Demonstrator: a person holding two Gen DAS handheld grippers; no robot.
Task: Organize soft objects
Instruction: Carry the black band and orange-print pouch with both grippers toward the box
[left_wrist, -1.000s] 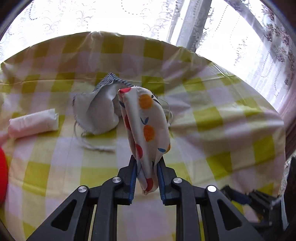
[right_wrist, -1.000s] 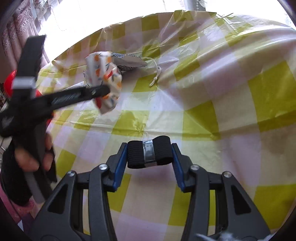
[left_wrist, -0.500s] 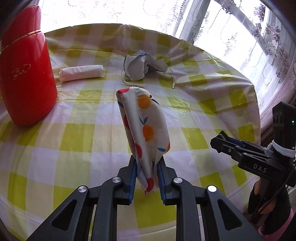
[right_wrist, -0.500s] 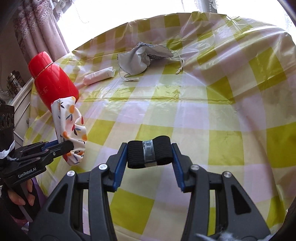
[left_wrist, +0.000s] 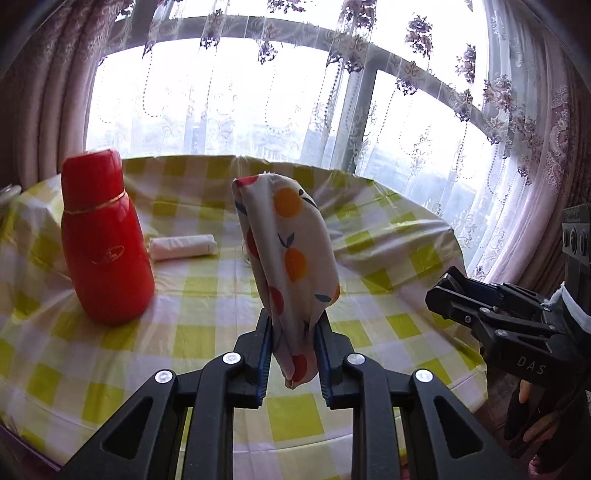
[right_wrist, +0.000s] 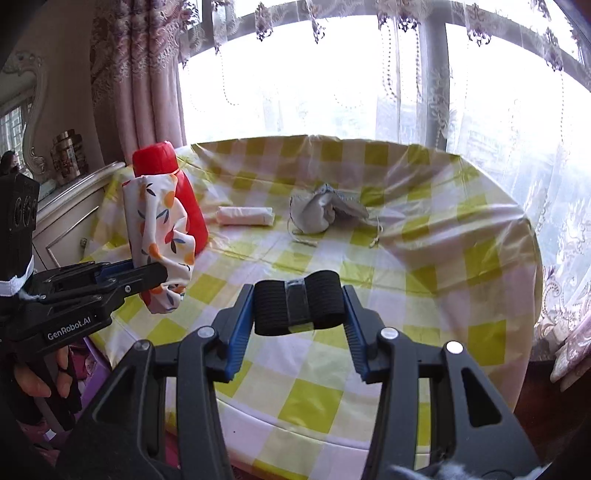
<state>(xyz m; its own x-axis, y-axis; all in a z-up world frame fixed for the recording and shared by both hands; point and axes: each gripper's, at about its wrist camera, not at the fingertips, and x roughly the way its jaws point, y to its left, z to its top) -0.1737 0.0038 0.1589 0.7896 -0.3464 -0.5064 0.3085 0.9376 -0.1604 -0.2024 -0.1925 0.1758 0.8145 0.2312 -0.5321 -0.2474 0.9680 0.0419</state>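
My left gripper (left_wrist: 293, 354) is shut on a white cloth pouch printed with oranges (left_wrist: 288, 266), held upright above the near edge of the round table. The same pouch (right_wrist: 159, 236) hangs from that gripper (right_wrist: 147, 275) at the left of the right wrist view. My right gripper (right_wrist: 299, 321) is shut on a rolled black elastic band with a grey strip (right_wrist: 297, 306), raised over the table's near side. On the table lie a white fabric roll (right_wrist: 245, 216) and a crumpled grey drawstring bag (right_wrist: 321, 212). In the left wrist view the right gripper's body (left_wrist: 491, 314) shows at the right.
A red flask (left_wrist: 103, 240) stands at the table's left, close behind the pouch. The table wears a yellow-and-white checked plastic cloth (right_wrist: 424, 280). A white cabinet (right_wrist: 70, 218) is at the left, lace curtains and a window behind. A hand (right_wrist: 40, 376) holds the left grip.
Both grippers have drawn back and risen from the table with their loads. The flask, roll and grey bag now sit farther off, and the window fills the upper views.
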